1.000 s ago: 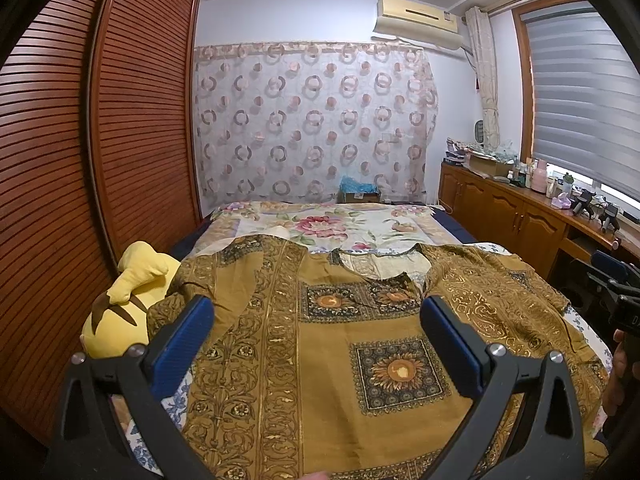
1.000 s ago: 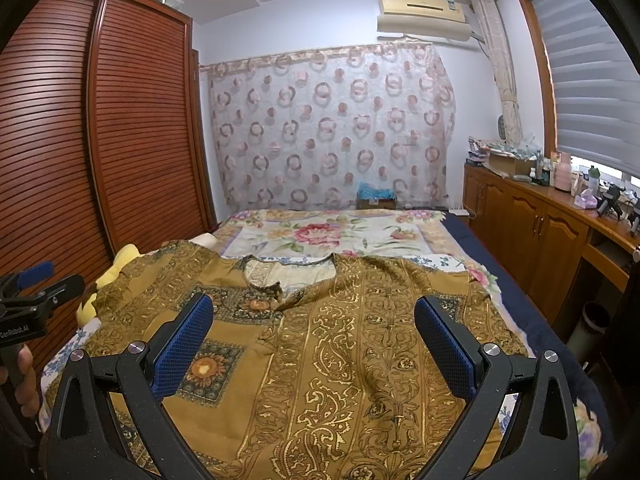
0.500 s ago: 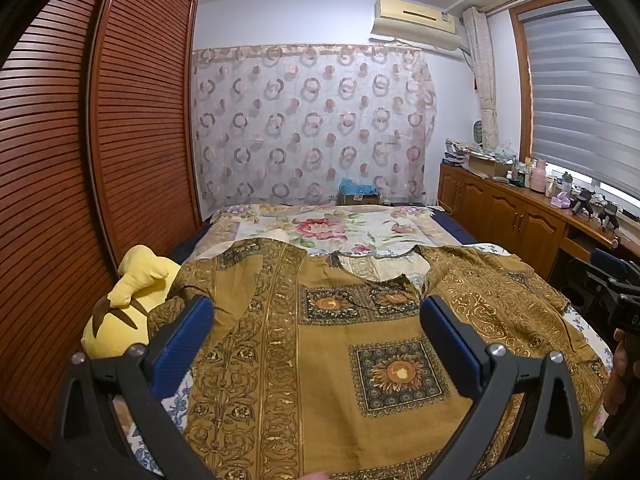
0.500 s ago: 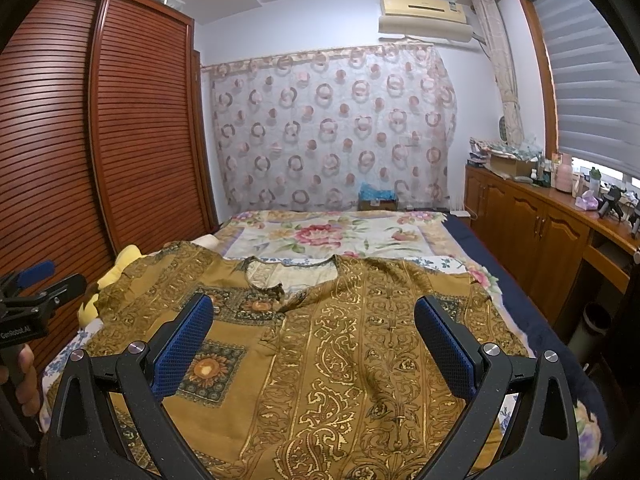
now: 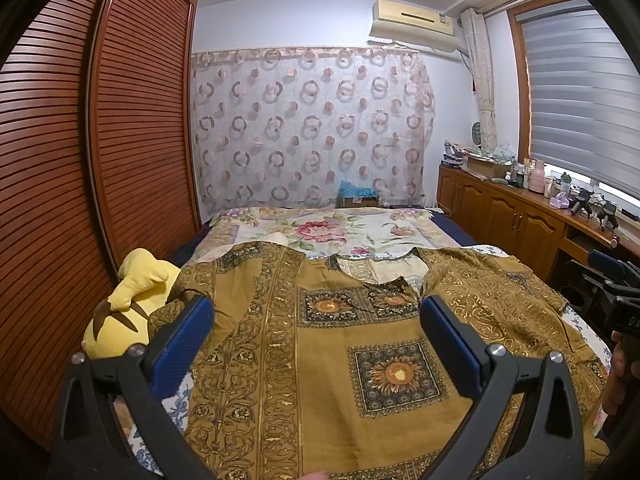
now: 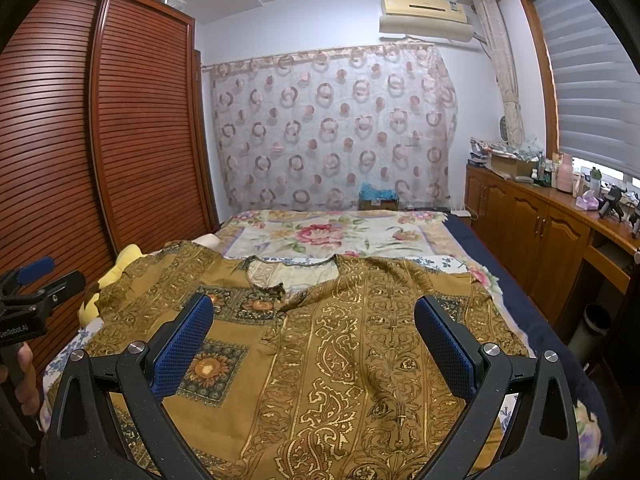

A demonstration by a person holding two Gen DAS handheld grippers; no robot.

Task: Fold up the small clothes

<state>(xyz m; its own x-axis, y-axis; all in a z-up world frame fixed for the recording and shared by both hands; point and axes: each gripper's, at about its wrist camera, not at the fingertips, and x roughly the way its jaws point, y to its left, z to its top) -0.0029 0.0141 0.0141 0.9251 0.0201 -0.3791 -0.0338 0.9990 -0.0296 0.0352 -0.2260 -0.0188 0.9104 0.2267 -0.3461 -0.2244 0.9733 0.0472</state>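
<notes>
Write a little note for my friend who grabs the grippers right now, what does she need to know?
Left gripper: open, holding nothing, hovering above the shirt's left half.
Right gripper: open, holding nothing, above the shirt's right half.
The gold patterned shirt lies spread out on the bed, neck hole pointing toward the curtain. Its left sleeve lies close to a yellow plush toy at the bed's left edge; touching or not, I cannot tell.
Done: shirt laid out, some wrinkles on the right side.
Left: every fold. Probably start by pinching a sleeve and bringing it toward the middle.
</notes>
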